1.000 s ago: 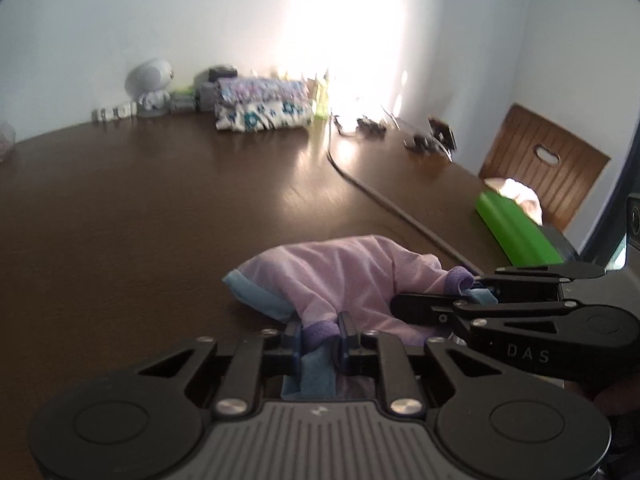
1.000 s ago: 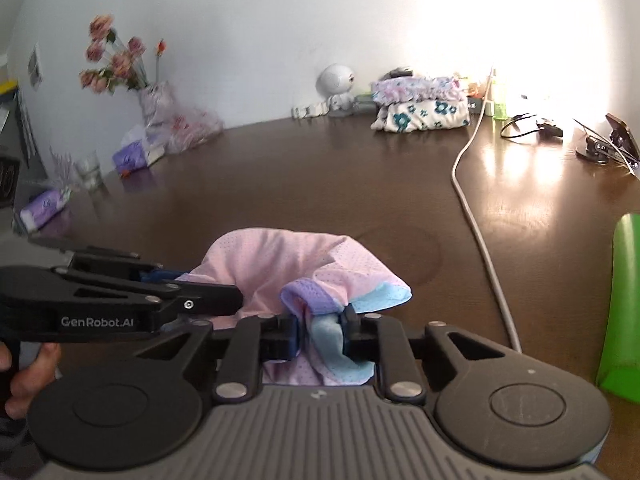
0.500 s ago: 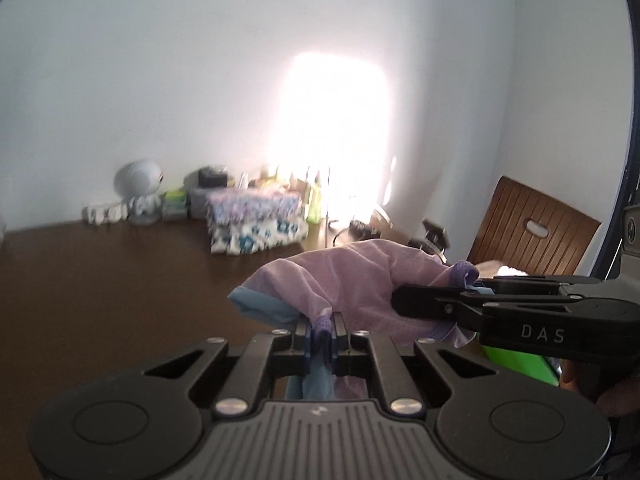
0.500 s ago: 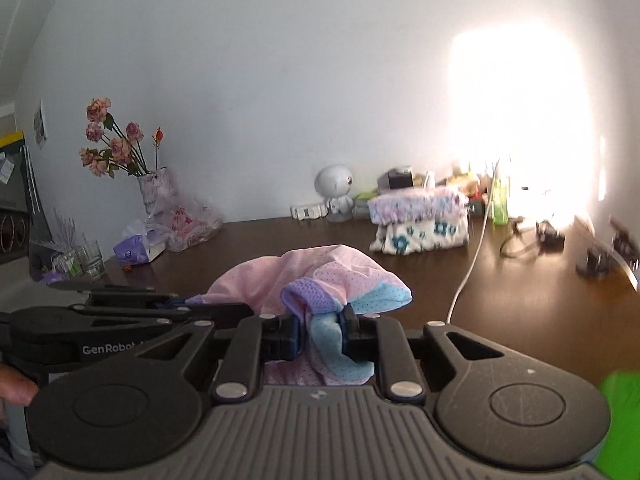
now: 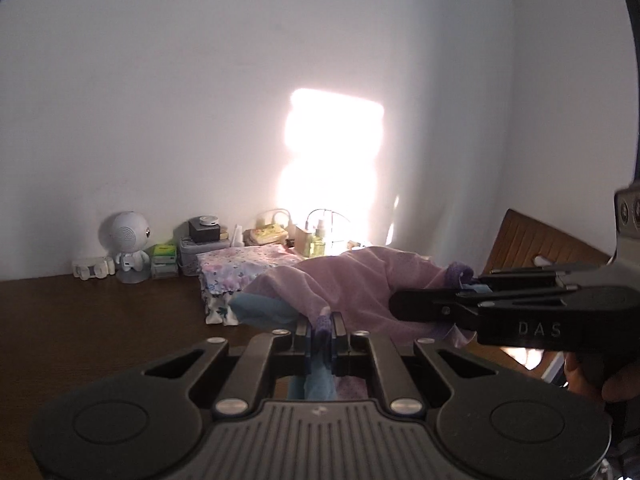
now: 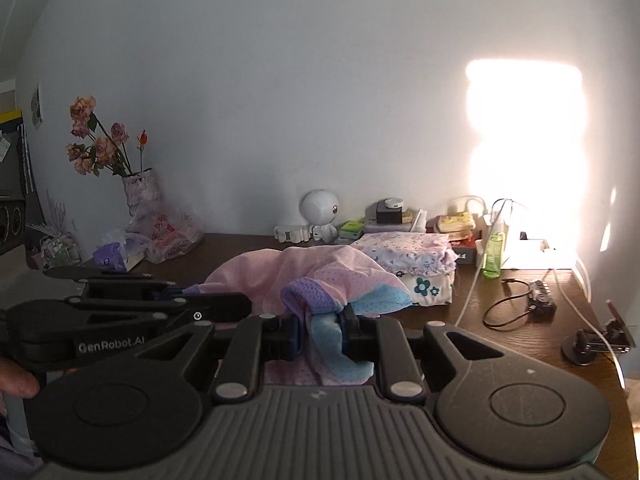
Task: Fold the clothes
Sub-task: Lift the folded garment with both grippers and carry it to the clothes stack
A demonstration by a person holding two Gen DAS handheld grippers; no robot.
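Pink mesh garment [image 5: 360,280], blue and purple trim, bunched, pinched by left hand-held gripper [image 5: 320,326] and right hand-held gripper [image 6: 320,330]

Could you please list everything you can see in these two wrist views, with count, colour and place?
garment: one, pink with purple and light blue trim, held up between both grippers
folded clothes: one stack, floral white and lilac, far side of the table
table: one, dark brown wood
speaker figure: one, white, round-headed, by the wall
flower vase: one, pale, with dried pink roses, far left
plastic bags: a few, clear and purple, beside the vase
bottle: one, green, right of the stack
cables: several, white and black, right side
chair: one, brown wood, right
left gripper: black, shut on the garment
right gripper: black, shut on the garment
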